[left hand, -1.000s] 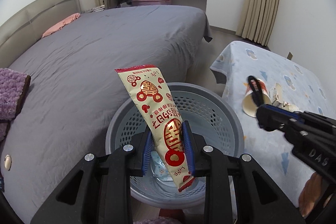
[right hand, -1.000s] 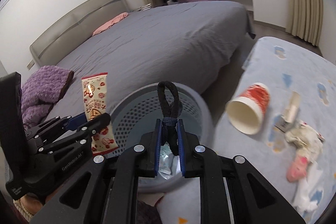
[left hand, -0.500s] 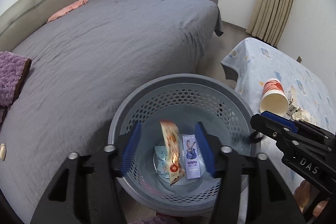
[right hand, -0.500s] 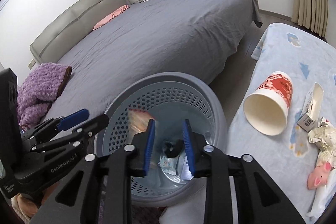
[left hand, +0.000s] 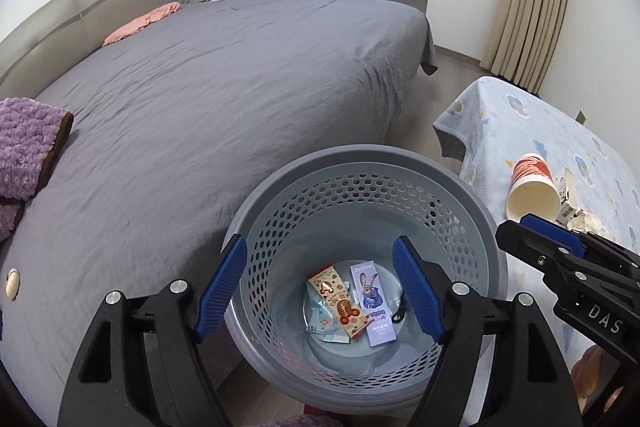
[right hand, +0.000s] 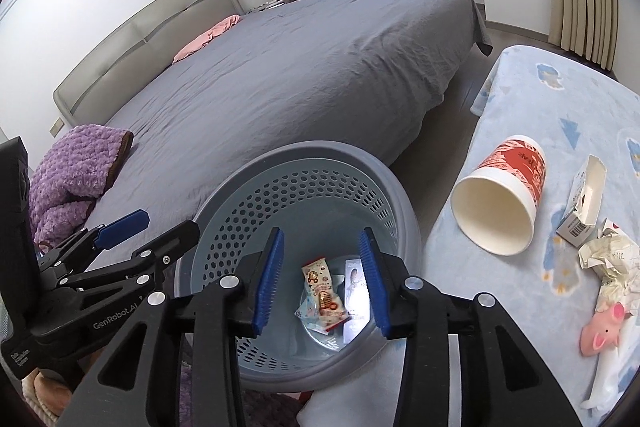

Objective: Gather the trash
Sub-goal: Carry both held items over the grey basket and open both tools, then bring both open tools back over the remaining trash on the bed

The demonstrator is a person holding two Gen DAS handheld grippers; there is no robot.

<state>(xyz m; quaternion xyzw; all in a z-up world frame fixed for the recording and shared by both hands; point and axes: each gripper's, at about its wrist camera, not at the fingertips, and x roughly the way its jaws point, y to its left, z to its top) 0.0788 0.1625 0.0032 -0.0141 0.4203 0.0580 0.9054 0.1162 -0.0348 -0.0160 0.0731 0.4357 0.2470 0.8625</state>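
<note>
Your basket (left hand: 360,163) is grey with lots of little holes in its wall. Inside it lies a cream wrapper (left hand: 338,301) with red and gold shapes, and a light purple box (left hand: 373,297) with a bunny picture. Your grippers are black with blue pads (left hand: 416,291). The bed cover (left hand: 224,75) is plain grey, with a pink pillow (left hand: 140,23) and a fuzzy purple blanket (left hand: 24,147). The tablecloth (right hand: 532,99) is pale blue with darker blue shapes. The cup (right hand: 508,187) is red and white outside, cream inside. The toy pig (right hand: 604,331) is pink.
</note>
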